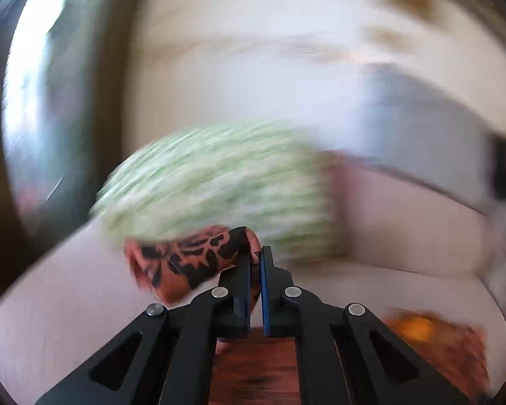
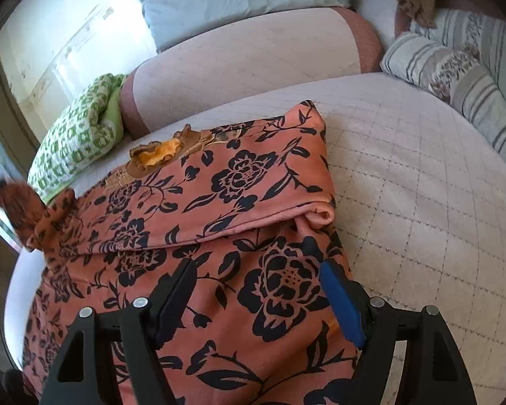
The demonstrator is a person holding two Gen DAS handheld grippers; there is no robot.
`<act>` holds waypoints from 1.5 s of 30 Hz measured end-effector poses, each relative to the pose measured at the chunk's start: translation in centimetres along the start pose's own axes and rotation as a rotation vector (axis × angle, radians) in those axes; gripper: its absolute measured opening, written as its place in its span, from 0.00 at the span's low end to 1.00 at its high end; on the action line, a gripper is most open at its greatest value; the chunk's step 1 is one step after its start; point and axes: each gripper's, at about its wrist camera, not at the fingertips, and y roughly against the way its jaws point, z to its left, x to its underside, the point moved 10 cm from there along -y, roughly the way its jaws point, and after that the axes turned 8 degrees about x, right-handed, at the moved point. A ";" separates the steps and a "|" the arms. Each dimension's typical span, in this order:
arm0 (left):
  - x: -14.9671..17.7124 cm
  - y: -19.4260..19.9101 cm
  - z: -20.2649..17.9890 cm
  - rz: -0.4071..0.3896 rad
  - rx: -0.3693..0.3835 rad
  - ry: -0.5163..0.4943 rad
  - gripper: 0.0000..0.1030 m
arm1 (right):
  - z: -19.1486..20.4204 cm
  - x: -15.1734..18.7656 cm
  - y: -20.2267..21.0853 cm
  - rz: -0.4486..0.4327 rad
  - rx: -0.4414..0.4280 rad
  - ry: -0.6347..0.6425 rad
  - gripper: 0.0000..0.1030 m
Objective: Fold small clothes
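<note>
Two claws: left claw (image 1: 255, 263) pinching floral garment (image 2: 219, 236) edge, right claw (image 2: 256, 290) spread w/ garment between fingers.

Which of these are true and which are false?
1. The left gripper pinches the flowered garment. True.
2. The right gripper is shut. False: its jaws are wide open above the garment.
3. The garment is blue with stripes. False: it is orange-pink with black flowers.
4. A green pillow lies beyond the garment. True.
5. The garment lies on a quilted cover. True.
</note>
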 end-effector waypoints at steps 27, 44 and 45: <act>19.0 -7.2 0.8 0.537 0.084 0.178 0.76 | 1.2 -7.3 -7.0 0.332 -0.237 -0.212 0.83; 20.0 -6.0 0.7 0.513 0.080 0.160 0.45 | 2.0 -6.5 -6.4 0.239 -0.039 0.069 0.66; 19.0 -6.2 0.7 0.485 0.081 0.149 0.56 | 1.9 -7.4 -5.7 0.205 -0.052 0.036 0.76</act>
